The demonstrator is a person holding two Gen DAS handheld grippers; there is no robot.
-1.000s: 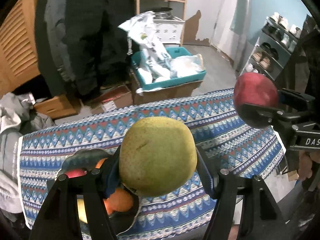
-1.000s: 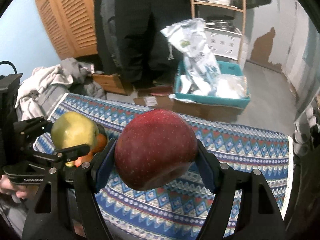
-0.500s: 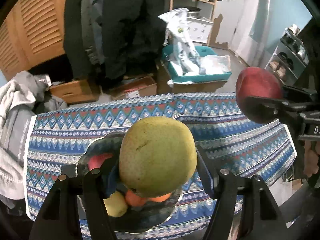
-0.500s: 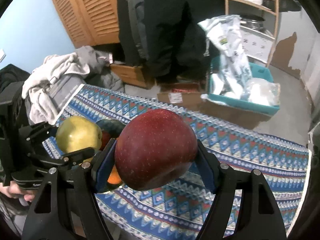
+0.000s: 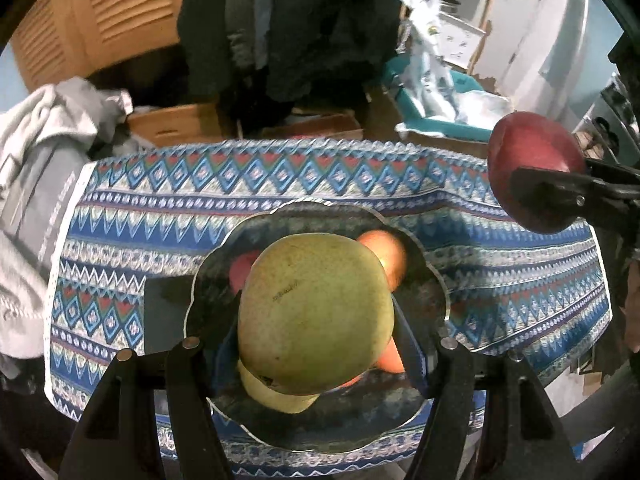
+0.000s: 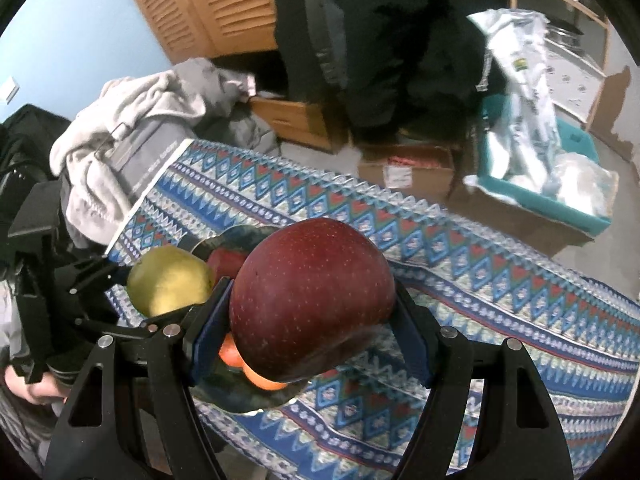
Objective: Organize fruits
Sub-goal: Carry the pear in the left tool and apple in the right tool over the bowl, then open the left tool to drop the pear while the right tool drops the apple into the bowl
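My left gripper [image 5: 316, 316] is shut on a large green-yellow pear [image 5: 314, 312], held directly above a dark scalloped bowl [image 5: 304, 428] on the patterned tablecloth. In the bowl lie a red fruit [image 5: 242, 270], orange fruits [image 5: 386, 254] and a yellow fruit [image 5: 276, 394], partly hidden by the pear. My right gripper [image 6: 312, 300] is shut on a dark red apple [image 6: 312, 296]; in the left wrist view that apple [image 5: 532, 160] hangs to the right of the bowl, above the cloth. In the right wrist view the pear [image 6: 170, 282] and bowl [image 6: 228, 394] lie to the left.
A blue, red and white zigzag tablecloth [image 5: 168, 200] covers the small table. Grey clothes [image 5: 44, 140] pile up at the left edge. Beyond the table stand cardboard boxes [image 6: 408, 170], a teal bin with plastic bags [image 6: 548, 184], dark hanging coats and a slatted wooden door [image 6: 224, 4].
Both grippers have moved left and down over the table with their fruits. The bowl has come from the lower left to directly under the pear, and the apple is nearer to it.
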